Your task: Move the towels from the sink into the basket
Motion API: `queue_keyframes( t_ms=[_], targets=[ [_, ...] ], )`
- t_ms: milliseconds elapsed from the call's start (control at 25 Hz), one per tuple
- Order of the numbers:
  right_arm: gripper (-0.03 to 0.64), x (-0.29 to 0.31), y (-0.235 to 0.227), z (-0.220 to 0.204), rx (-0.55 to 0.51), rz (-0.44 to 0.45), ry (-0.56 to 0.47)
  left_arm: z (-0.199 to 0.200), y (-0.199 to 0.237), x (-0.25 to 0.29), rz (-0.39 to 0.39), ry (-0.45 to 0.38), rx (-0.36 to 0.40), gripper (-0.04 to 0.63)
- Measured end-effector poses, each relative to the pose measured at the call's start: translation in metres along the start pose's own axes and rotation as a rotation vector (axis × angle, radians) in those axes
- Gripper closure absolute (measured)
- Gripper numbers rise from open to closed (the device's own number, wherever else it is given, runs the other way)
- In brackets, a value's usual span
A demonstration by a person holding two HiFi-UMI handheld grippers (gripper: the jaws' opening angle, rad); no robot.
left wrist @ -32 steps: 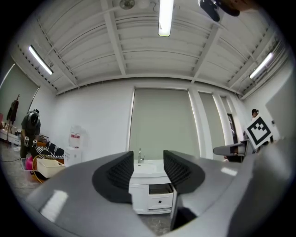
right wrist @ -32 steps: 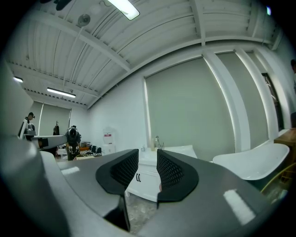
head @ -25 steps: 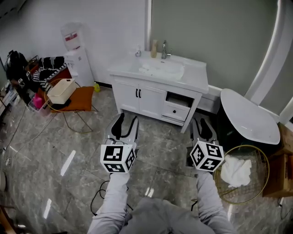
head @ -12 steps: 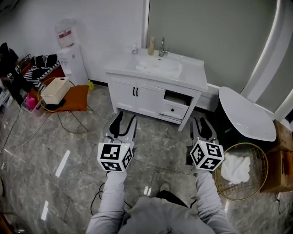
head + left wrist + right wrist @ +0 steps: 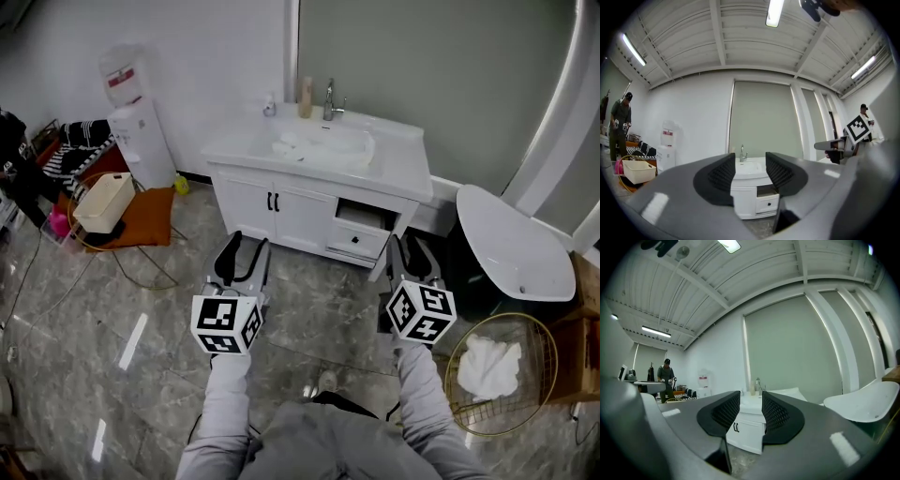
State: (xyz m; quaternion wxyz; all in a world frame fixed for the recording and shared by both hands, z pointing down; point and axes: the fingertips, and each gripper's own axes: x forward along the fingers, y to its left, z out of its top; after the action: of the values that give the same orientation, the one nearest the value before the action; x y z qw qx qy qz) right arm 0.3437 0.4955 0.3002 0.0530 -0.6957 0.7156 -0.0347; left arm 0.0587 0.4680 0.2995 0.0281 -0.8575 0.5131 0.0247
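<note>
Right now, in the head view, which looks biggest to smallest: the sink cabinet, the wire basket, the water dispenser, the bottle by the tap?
1. The sink cabinet, clearly largest.
2 and 3. The wire basket and the water dispenser look about alike; the basket sits nearer the camera, so I won't rank them.
4. The bottle, smallest.

The room is lit brightly and evenly from above by ceiling strip lights [image 5: 774, 11], whose glare is mirrored as pale streaks in the glossy floor [image 5: 132, 340], and only soft shadows are cast. Both gripper views are bent into a fisheye circle and closed in by black corners. White reflections are seen on the grey shells of the left gripper [image 5: 750, 171] and the right gripper [image 5: 751, 408], which are rendered slightly soft near the lens.
</note>
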Motion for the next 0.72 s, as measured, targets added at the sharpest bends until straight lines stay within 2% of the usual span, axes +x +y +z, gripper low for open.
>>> queue_keyframes(
  t_ms=[280,440,720],
  targets=[
    [0.489,0.106,-0.036,0.000,0.022,0.054,0.016,0.000,0.019,0.100,0.045,0.009,0.011,0.377],
    [0.489,0.158,-0.050,0.001,0.033,0.075,0.016,0.004,0.025,0.150,0.048,0.007,0.047,0.377],
    [0.488,0.229,-0.053,-0.007,0.000,0.137,0.038,-0.012,0.047,0.217,0.047,0.042,0.066,0.377]
  ],
)
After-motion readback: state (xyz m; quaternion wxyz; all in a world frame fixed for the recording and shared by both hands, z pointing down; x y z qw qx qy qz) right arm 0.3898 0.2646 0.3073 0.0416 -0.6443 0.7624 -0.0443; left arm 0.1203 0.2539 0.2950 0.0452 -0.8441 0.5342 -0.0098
